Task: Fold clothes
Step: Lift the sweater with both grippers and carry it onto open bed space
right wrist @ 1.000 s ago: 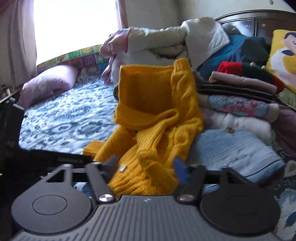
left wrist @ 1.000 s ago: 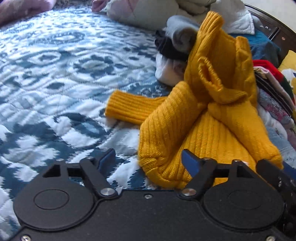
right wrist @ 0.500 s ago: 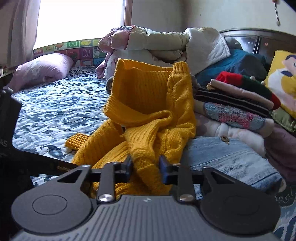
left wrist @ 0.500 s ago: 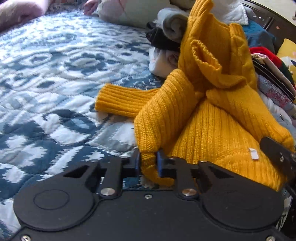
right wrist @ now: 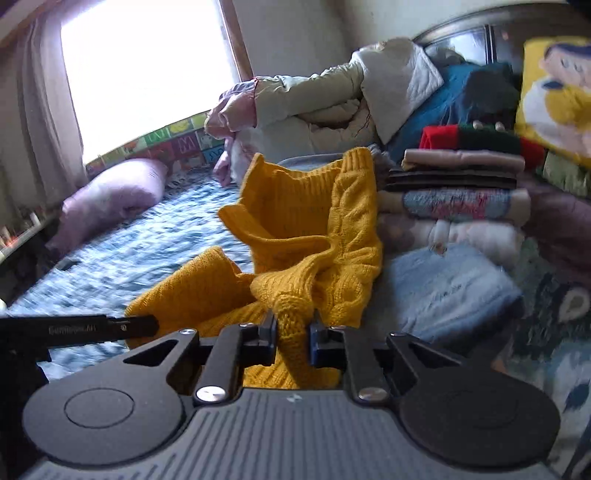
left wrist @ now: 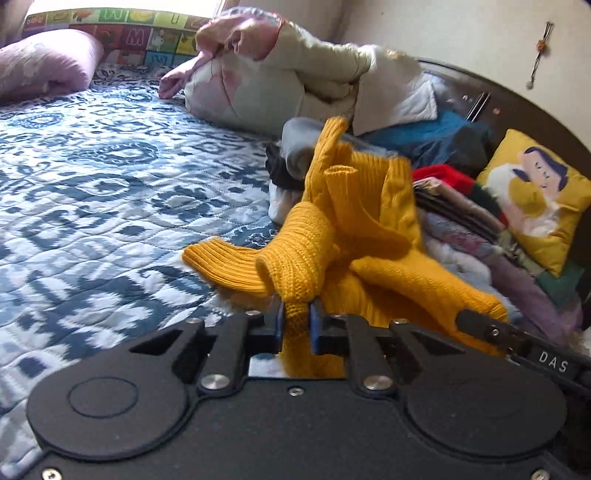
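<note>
On the quilt [left wrist: 92, 192], beside the stack [right wrist: 458, 206], the sweater [left wrist: 369, 236] lies bunched. Left gripper [left wrist: 295, 325] and right gripper [right wrist: 293, 332] each pinch a knit fold. Risk: these small bites may slip or stretch once its weight hangs.

Few readable marks. At the lower right of the left wrist view, white capitals "DAS" stand on a black bar [left wrist: 552, 363] — the side of the other gripper. In the upper left, the colourful alphabet mat [left wrist: 125, 33] along the wall shows a large "M" on one tile; a second "M" tile shows on it in the right wrist view [right wrist: 184, 142]. The white print on the black bar [right wrist: 74, 329] at left there is too blurred to read.
</note>
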### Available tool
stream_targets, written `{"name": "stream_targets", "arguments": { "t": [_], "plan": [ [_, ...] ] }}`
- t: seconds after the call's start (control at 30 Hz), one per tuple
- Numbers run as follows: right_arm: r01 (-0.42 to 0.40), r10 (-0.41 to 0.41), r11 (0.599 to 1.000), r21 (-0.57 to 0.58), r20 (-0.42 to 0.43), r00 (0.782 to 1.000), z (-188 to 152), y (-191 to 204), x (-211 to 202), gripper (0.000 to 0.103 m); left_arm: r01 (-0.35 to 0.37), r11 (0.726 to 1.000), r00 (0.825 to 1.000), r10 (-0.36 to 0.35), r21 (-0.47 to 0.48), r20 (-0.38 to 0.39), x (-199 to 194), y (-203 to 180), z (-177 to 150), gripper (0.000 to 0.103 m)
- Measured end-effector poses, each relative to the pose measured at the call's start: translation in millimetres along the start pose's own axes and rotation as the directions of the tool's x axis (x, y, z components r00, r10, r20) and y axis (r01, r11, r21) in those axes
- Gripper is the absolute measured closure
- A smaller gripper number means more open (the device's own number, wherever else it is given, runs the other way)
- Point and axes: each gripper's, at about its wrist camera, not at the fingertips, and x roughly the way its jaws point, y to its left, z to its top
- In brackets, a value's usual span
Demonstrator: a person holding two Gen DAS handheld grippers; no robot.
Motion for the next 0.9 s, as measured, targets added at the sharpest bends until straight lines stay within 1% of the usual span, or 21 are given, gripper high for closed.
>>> {"name": "stream_targets", "arguments": {
  "t": [0.07, 0.13, 0.33, 0.4, 0.53, 0.73, 0.9],
  "plan": [
    [-0.042, 0.042, 0.998, 0.044, -0.007, 0.999, -2.1, 4.6, -14.4, 0.085, 0.021, 0.999, 1.0, -0.02, -0.041, 0.017, -23.2, 6.8, 1.5, 0.093],
    [-0.067, 0.067, 0.997, 0.047, -0.011, 0.998, -3.0, 14.3, -29.1, 0.085, 0.045, 0.996, 0.998, -0.042, -0.076, 0.041, -47.9, 13.0, 4.5, 0.093],
    [-0.141, 0.142, 0.987, 0.071, -0.004, 0.99, 5.0, 40.5, -75.9, 0.085, 0.07, 0.993, 0.991, -0.058, -0.098, 0.118, -122.7, 16.1, 7.6, 0.093],
    [-0.166, 0.166, 0.985, 0.057, 0.003, 0.986, 9.2, 50.5, -92.0, 0.085, 0.074, 0.991, 0.988, -0.059, -0.107, 0.142, -146.2, 17.4, 6.7, 0.093],
    [-0.21, 0.21, 0.977, -0.022, 0.011, 0.978, 16.3, 81.3, -117.7, 0.086, 0.082, 0.989, 0.98, -0.057, -0.125, 0.191, -192.5, 20.2, 5.6, 0.093],
    [-0.3, 0.302, 0.952, -0.064, 0.031, 0.953, 29.2, 116.5, -143.2, 0.086, 0.074, 0.988, 0.96, -0.034, -0.135, 0.277, -252.2, 24.9, 15.3, 0.093],
    [-0.383, 0.387, 0.92, -0.078, 0.039, 0.921, 44.6, 143.5, -156.2, 0.086, 0.069, 0.989, 0.939, -0.019, -0.134, 0.342, -296.9, 29.0, 27.2, 0.093]
  ]
}}
